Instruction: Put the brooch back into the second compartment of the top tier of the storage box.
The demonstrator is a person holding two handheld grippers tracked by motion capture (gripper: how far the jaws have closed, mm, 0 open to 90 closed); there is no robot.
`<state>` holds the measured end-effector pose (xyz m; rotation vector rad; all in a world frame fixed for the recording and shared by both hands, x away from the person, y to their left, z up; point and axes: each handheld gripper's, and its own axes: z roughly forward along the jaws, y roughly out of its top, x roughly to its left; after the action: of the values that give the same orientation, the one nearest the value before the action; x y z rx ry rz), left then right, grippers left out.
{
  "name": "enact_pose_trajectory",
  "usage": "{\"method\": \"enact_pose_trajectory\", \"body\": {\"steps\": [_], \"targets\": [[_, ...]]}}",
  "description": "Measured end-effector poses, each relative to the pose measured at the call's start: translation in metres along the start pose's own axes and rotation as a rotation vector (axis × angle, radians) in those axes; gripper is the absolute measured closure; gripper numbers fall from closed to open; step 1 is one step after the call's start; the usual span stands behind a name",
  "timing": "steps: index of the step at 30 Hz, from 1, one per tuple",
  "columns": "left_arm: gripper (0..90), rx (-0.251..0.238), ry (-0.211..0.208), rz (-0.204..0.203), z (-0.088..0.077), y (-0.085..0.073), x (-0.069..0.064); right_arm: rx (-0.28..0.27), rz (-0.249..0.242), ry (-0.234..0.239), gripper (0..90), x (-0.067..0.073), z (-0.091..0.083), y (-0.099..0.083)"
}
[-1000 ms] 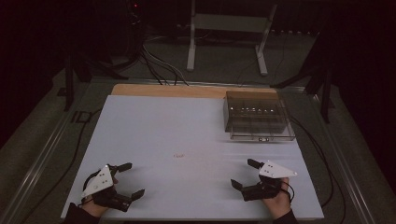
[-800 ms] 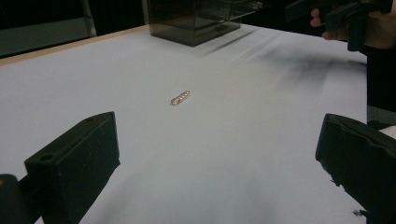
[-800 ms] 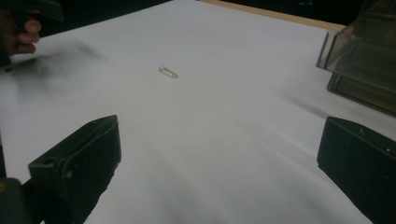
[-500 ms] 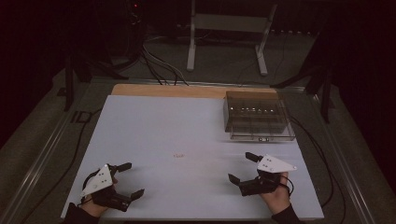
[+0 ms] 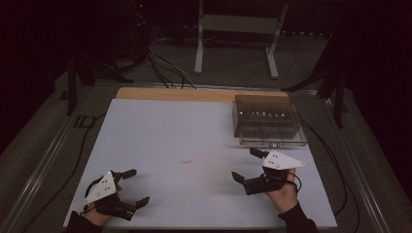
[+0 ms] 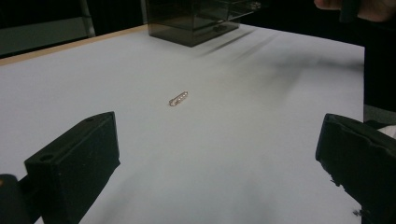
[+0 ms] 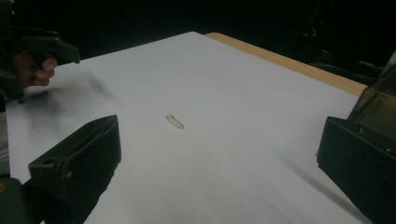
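High view: left gripper (image 5: 127,189) and right gripper (image 5: 248,165), both released, flank the clasp (image 5: 186,162) mid-table.

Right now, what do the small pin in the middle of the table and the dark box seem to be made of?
The small pin looks like shiny gold-toned metal, perhaps set with tiny stones: pale glints run along it. The box looks like smoky see-through plastic, since its inner parts and bright spots show through the walls.
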<state>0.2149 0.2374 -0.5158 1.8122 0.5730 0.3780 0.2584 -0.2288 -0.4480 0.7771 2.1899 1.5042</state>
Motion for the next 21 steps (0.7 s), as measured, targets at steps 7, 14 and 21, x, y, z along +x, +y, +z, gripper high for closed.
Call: {"method": "enact_pose_trajectory", "body": {"steps": [7,14,21], "targets": [[0.6,-0.002,-0.002,-0.002,0.000,0.000,-0.001,-0.001,-0.032,0.026,0.0,0.001,0.013,0.016],[0.6,-0.005,-0.001,0.001,0.000,0.001,-0.001,-0.005,-0.048,0.049,0.0,0.002,0.026,0.027],[0.6,-0.012,-0.002,0.002,-0.001,0.001,-0.002,0.007,-0.063,0.090,0.0,0.004,0.046,0.037]]}}
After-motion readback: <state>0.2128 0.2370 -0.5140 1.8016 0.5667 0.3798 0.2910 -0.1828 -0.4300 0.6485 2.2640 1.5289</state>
